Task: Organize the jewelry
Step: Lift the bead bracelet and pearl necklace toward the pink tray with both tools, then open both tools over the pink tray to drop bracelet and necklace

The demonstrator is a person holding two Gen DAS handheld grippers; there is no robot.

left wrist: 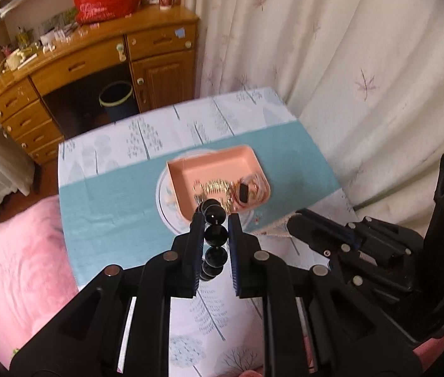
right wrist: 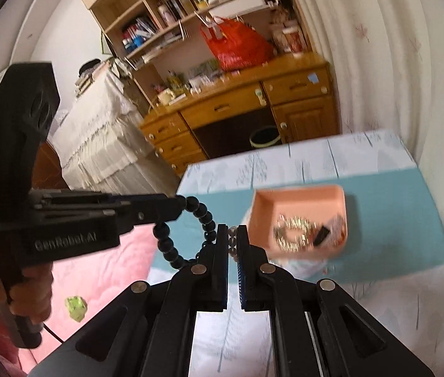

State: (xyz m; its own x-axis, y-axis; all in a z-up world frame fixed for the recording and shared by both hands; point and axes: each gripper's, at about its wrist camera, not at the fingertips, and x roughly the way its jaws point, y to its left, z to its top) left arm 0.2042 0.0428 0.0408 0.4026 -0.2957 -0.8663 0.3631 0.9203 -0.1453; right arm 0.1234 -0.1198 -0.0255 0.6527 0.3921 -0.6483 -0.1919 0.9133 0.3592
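Observation:
My left gripper (left wrist: 216, 220) is shut on a black bead bracelet (left wrist: 215, 235) and holds it in the air above the table, just short of a pink tray (left wrist: 190, 172). The tray holds gold chains (left wrist: 214, 187) and a small black piece (left wrist: 243, 192). In the right wrist view the bracelet (right wrist: 190, 229) hangs as a loop from the left gripper (right wrist: 176, 205). My right gripper (right wrist: 232, 231) is shut on a string of small pale beads (right wrist: 232, 240), beside the tray (right wrist: 300, 202).
The tray rests on a white plate (left wrist: 163, 194) on a table with a teal and white tree-print cloth (left wrist: 112, 194). A pink blanket (left wrist: 11, 260) lies to the left. A wooden desk (left wrist: 90, 62), a bin (left wrist: 116, 99) and curtains (left wrist: 347, 47) stand behind.

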